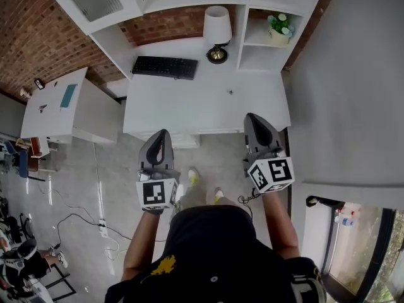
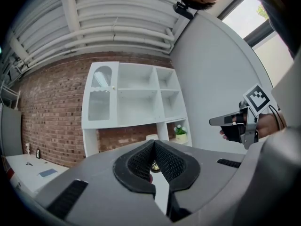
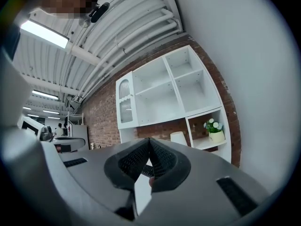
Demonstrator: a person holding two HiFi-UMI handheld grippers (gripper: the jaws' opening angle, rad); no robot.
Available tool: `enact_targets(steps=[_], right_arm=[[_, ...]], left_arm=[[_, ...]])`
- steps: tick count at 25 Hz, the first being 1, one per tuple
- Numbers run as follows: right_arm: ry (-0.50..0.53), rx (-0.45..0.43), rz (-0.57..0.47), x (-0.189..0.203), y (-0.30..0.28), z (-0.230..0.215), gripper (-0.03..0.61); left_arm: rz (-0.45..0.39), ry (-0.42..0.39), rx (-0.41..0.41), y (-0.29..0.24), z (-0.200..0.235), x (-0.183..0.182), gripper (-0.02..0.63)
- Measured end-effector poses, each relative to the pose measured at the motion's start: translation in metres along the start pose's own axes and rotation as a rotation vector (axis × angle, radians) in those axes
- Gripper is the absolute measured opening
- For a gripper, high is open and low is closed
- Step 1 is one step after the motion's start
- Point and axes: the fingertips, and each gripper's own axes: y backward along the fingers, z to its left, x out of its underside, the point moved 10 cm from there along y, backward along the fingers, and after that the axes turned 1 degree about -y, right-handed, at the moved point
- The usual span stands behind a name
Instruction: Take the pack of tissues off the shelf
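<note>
I make out no pack of tissues in any view. The white shelf unit (image 2: 136, 100) (image 3: 169, 88) rises over the white desk (image 1: 208, 100), and its open compartments look bare except for a potted plant (image 1: 279, 29) (image 3: 215, 131) at the lower right. My left gripper (image 1: 159, 134) (image 2: 154, 144) hovers before the desk's front edge, shut on nothing. My right gripper (image 1: 252, 117) (image 3: 149, 140) is level with it on the right, also shut and holding nothing. It also shows from the side in the left gripper view, where the right gripper (image 2: 225, 121) sits in a hand.
On the desk lie a black keyboard (image 1: 165, 67) and a lamp (image 1: 217, 27) with a white shade. A lower white table (image 1: 63, 106) stands to the left. A plain wall (image 1: 353, 74) runs close along the right. Cables trail on the floor at the left.
</note>
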Motion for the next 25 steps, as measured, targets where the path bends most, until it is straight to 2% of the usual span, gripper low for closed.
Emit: enact_targets(steps=[4, 17, 21, 25], right_arm=[[0.041, 0.010, 0.000, 0.000, -0.046, 0.000, 0.005], [0.175, 0.106, -0.004, -0.023, -0.209, 0.016, 0.005], [0.157, 0.130, 0.042, -0.022, -0.242, 0.016, 0.005], [0.240, 0.134, 0.069, -0.038, -0.265, -0.002, 0.005]], left_arm=[[-0.037, 0.013, 0.017, -0.047, 0.031, 0.005, 0.018], [-0.114, 0.106, 0.178, -0.205, 0.141, 0.008, 0.018], [-0.113, 0.120, 0.221, -0.241, 0.163, 0.014, 0.018], [-0.130, 0.124, 0.237, -0.273, 0.172, 0.007, 0.018]])
